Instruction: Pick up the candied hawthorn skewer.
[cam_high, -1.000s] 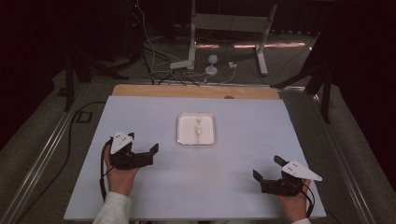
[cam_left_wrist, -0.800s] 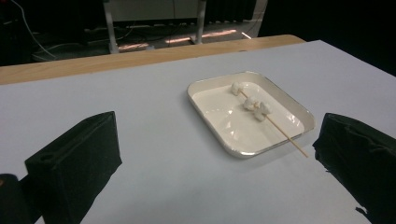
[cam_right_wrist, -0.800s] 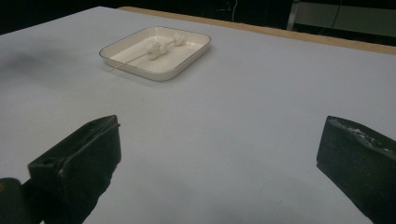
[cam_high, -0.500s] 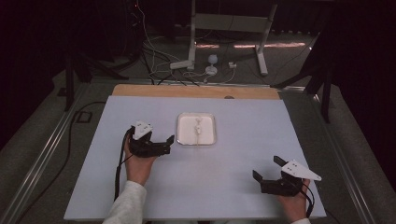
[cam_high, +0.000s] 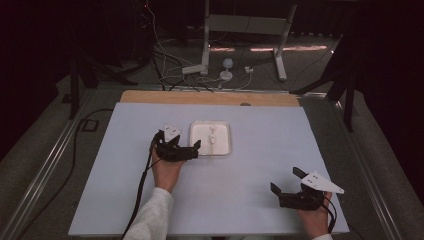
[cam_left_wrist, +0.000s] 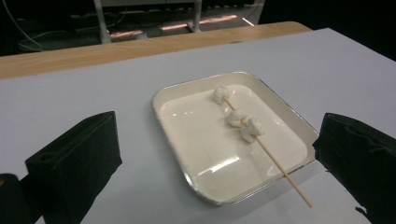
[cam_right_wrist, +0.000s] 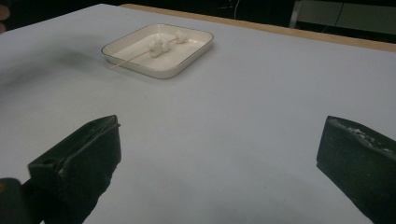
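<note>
Left gripper (cam_high: 192, 148) jaws spread, beside tray (cam_high: 197, 145) edge

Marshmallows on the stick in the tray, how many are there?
3. One marshmallow sits at the far tip of the stick; two more touch each other mid-stick, all over the white tray.

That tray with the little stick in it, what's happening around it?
A person at a table holds a two-jaw gripper in each hand. The left gripper is open right beside the white tray, reaching toward it. In the tray lies a wooden skewer with three small white pieces threaded on it, its bare end poking out over the rim. Nothing is gripped yet. The right gripper rests open near the table's front edge, well away from the tray.
</note>
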